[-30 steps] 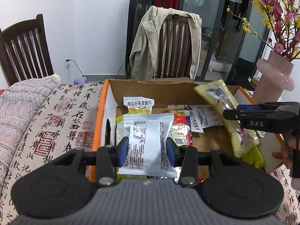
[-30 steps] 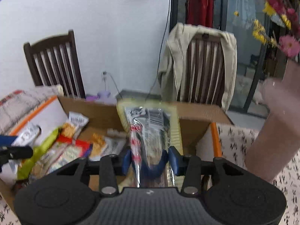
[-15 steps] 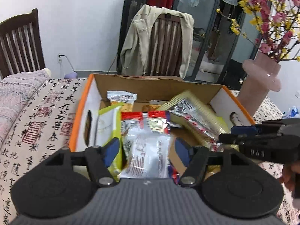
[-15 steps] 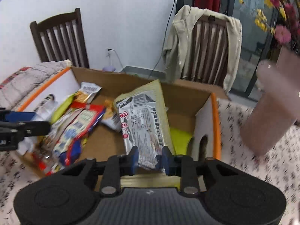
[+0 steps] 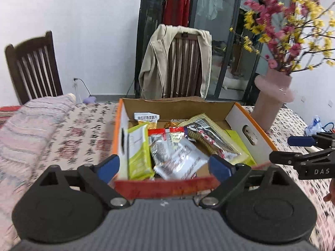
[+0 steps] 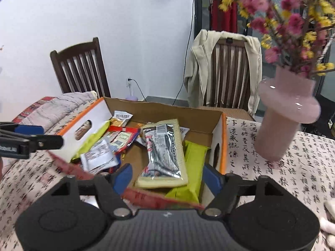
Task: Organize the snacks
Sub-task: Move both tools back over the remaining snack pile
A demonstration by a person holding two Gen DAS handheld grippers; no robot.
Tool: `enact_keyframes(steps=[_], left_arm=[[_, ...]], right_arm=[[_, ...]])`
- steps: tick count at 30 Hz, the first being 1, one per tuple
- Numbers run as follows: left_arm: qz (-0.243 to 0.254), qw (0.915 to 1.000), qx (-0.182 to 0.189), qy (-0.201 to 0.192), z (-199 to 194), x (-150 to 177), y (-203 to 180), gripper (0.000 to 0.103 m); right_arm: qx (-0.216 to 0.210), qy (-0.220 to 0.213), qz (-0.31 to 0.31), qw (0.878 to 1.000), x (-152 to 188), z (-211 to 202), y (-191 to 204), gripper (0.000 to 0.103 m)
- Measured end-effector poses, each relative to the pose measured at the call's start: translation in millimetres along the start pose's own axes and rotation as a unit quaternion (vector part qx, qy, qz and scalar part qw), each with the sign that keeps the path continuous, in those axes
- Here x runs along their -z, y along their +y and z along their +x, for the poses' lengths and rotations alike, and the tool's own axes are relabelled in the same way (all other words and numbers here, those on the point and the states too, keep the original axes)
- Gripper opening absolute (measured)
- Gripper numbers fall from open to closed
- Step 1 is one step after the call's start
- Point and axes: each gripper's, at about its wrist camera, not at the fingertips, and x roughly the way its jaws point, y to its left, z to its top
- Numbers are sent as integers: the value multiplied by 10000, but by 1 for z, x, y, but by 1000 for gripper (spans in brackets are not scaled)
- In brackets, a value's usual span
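Snacks [image 5: 180,156] in cardboard box [image 5: 247,133] — beyond both opening tongs, ungripped.

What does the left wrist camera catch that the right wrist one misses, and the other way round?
Only the left wrist view shows the blue-and-white bag on the table's far right, and the right gripper. Only the right wrist view shows the left gripper and the box's right handle hole from outside. Both show the box of snacks, the pink vase, two chairs and empty, opening jaws.
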Motion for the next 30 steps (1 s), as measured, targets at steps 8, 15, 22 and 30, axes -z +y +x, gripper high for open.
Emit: enact_keyframes(steps=[8, 15, 22, 30], left_arm=[[111, 9984, -75, -545, -111, 66, 1, 103], [-43, 9972, -1, -744, -179, 148, -11, 103], [-1, 9973, 175, -715, -211, 208, -23, 103], [401, 9978, 329, -424, -215, 250, -44, 103]], right_arm=[[-189, -354, -44, 9992, 61, -83, 16, 88], [-467, -797, -46, 9957, 133, -152, 42, 96], [-460, -1087, 369, 9923, 213, -194, 61, 98], [-215, -972, 281, 9946, 282, -215, 84, 98]])
